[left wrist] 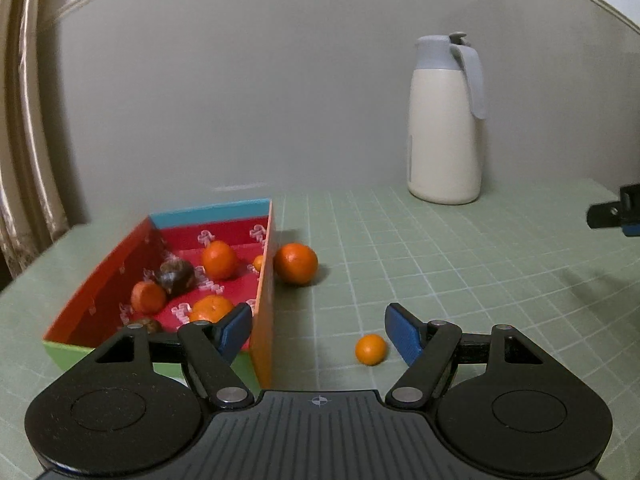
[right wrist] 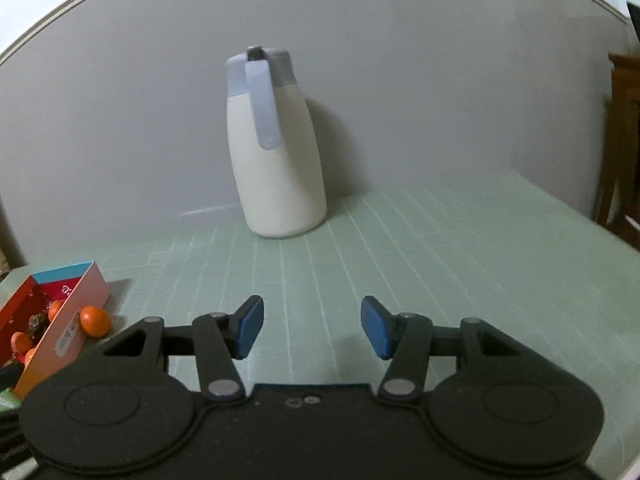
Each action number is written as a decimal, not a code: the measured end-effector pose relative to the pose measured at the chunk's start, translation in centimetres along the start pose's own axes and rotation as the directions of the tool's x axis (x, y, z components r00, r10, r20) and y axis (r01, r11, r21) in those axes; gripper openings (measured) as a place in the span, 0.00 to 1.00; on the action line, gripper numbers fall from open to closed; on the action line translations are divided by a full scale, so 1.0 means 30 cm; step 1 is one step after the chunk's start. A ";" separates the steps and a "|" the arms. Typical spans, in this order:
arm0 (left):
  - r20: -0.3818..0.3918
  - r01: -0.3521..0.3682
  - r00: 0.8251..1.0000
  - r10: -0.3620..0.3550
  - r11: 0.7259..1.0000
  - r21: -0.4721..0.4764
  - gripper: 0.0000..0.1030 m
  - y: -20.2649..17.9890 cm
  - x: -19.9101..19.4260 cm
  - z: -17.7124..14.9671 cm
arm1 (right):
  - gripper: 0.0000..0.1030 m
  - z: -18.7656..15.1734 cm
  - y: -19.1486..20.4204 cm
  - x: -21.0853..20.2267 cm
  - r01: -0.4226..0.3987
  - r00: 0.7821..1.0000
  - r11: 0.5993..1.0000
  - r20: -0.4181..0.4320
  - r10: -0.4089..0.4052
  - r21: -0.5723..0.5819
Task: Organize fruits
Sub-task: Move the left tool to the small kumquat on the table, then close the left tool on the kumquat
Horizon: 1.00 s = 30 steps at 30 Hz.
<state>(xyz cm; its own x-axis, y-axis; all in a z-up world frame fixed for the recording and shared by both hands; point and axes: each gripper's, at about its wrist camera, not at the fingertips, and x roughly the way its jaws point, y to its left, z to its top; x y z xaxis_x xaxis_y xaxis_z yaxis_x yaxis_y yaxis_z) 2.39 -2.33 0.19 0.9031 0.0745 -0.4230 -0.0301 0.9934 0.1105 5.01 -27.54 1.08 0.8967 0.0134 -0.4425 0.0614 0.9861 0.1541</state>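
My left gripper (left wrist: 318, 330) has its fingers (left wrist: 404, 334) apart and empty; the small orange (left wrist: 371, 349) lies on the worktop (left wrist: 460, 280) just beside the right finger, not between them. If I close now, that finger can push it and it rolls away. My right gripper (right wrist: 312, 326) is also released and empty. A bigger orange (left wrist: 296, 263) rests against the box (left wrist: 264, 320), and a careless sweep could knock it loose.

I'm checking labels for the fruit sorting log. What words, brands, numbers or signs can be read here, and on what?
None can be read.
Sticker on the box outer side wall: dark writing, too blurred to read.
White printed motifs on the box's red lining: ornaments, not legible text.
Strip down the jug side: too small to tell.
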 end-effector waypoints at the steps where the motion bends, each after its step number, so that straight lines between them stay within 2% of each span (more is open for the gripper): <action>1: 0.016 -0.011 1.000 0.011 1.000 0.019 0.71 -0.012 -0.004 0.003 | 0.52 -0.006 -0.010 -0.007 0.001 1.000 1.000 -0.005 -0.001 -0.001; 5: 0.025 0.013 1.000 -0.014 1.000 0.026 0.68 -0.060 -0.016 0.005 | 0.52 -0.015 -0.034 -0.027 -0.003 1.000 1.000 -0.009 0.003 0.004; 8: -0.023 0.033 0.999 -0.033 0.999 0.038 0.53 -0.095 0.013 -0.006 | 0.52 -0.011 -0.044 -0.036 -0.002 1.000 1.000 -0.003 0.002 0.009; 10: -0.058 0.026 0.998 -0.023 0.999 0.047 0.49 -0.117 0.045 -0.014 | 0.52 -0.007 -0.051 -0.036 -0.006 1.000 1.000 -0.004 0.006 0.017; 11: -0.075 0.027 0.997 -0.024 0.999 0.039 0.44 -0.118 0.059 -0.016 | 0.52 -0.007 -0.055 -0.036 -0.005 1.000 1.000 -0.004 0.005 0.018; 15: -0.131 0.022 0.991 -0.025 0.999 -0.027 0.37 -0.096 0.107 -0.025 | 0.52 -0.008 -0.059 -0.034 -0.004 1.000 1.000 -0.008 0.004 0.016; 18: -0.166 0.025 0.986 -0.035 0.998 -0.064 0.22 -0.079 0.134 -0.035 | 0.52 -0.007 -0.069 -0.033 -0.005 1.000 1.000 -0.008 0.005 0.026; 23: -0.169 0.035 0.984 -0.049 0.995 -0.089 0.20 -0.070 0.149 -0.033 | 0.52 -0.005 -0.065 -0.034 -0.006 1.000 1.000 -0.008 0.006 0.031; 30: -0.133 0.038 0.990 -0.048 0.996 -0.078 0.20 -0.050 0.118 -0.010 | 0.52 -0.005 -0.055 -0.026 -0.011 1.000 1.000 -0.015 0.012 0.029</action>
<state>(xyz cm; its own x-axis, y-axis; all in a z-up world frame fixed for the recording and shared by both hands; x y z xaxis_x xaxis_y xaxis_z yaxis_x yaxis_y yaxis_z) 5.49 -3.52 -1.75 0.8386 0.0372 -0.5434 -0.0287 0.9993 0.0241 4.15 -29.16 1.03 0.8908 0.0273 -0.4535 0.0639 0.9807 0.1846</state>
